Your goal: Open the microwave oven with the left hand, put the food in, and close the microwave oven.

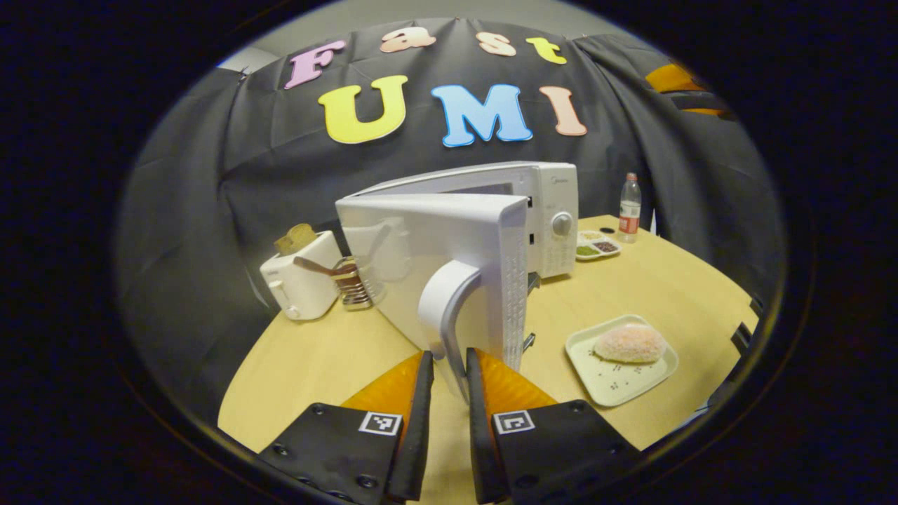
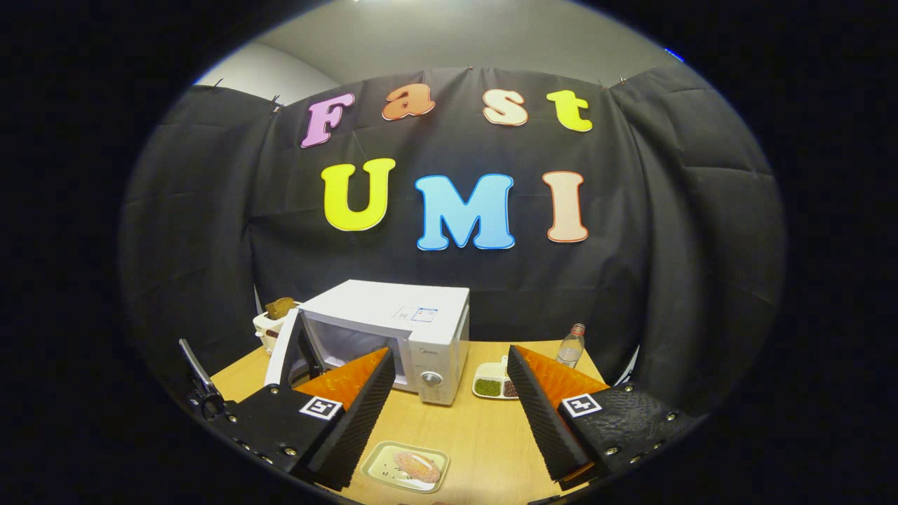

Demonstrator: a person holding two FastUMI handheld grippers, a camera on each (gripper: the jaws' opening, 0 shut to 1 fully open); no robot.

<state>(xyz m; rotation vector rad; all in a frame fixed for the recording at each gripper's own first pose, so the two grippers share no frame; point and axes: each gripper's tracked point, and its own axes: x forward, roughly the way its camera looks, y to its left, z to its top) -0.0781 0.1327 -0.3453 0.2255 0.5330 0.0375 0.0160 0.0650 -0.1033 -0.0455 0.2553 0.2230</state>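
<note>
On the wooden table (image 1: 337, 358), a toaster (image 1: 300, 280) stands left of the white microwave (image 2: 393, 330), its door (image 1: 449, 266) swung open. The left gripper (image 1: 449, 365) pinches the door handle (image 1: 445, 308) between its fingers. The right gripper (image 2: 449, 382), fingers spread wide, hovers above the food (image 2: 416, 465) on its plate (image 2: 382, 459).

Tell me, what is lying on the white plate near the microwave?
On the plate lies one pale pink, rounded piece of food. Small dark specks mark the bare part. What is beneath the food is covered.
</note>
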